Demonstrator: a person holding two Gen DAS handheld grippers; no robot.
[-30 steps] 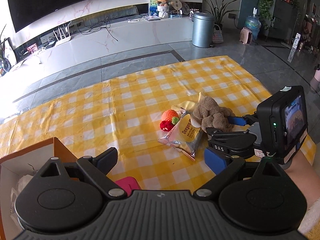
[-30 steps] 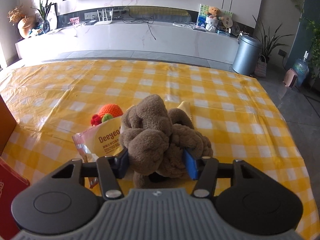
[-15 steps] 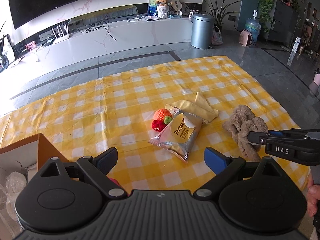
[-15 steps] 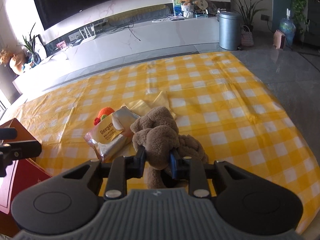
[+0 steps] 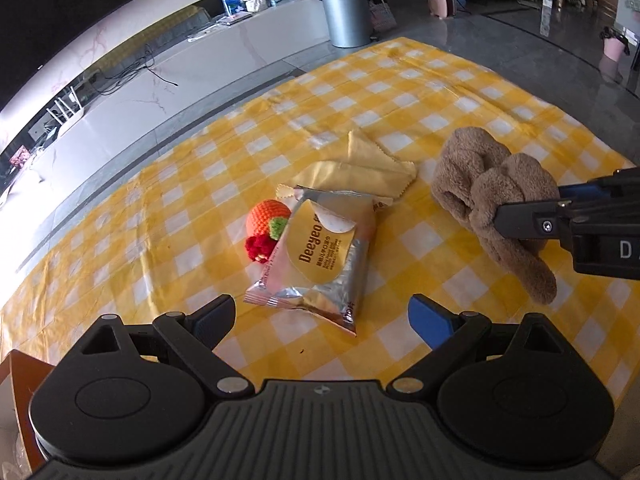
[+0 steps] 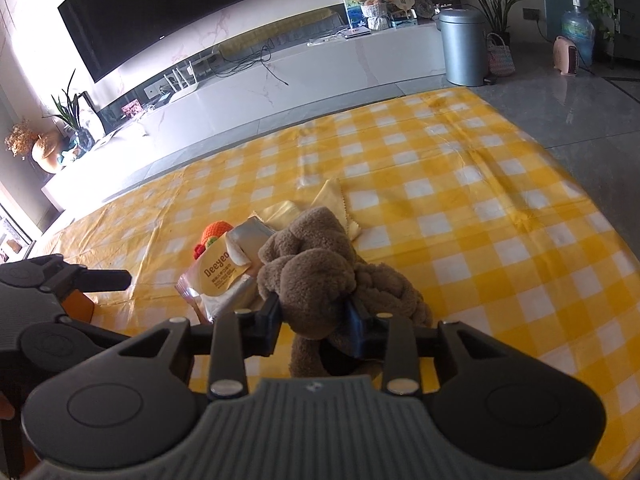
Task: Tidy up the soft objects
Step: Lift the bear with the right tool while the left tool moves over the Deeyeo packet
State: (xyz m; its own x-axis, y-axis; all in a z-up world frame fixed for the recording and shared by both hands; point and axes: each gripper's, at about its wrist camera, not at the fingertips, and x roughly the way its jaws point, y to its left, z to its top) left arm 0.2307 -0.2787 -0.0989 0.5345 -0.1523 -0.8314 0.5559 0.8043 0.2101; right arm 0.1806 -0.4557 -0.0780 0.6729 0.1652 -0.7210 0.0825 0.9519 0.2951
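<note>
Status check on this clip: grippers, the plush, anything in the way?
Right gripper shut on brown plush. Left gripper open, empty, above snack packet. Nothing blocking the plush.

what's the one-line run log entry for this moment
right gripper: shut on brown plush towel, lifted | left gripper: open, over Deeyeo snack packet | on checked tablecloth: crochet orange toy, yellow cloth

Bright daylight floods in from the left, blowing out that edge, while fisheye curvature bends the television [image 6: 156,12] and checked tablecloth [image 5: 460,92] borders.
</note>
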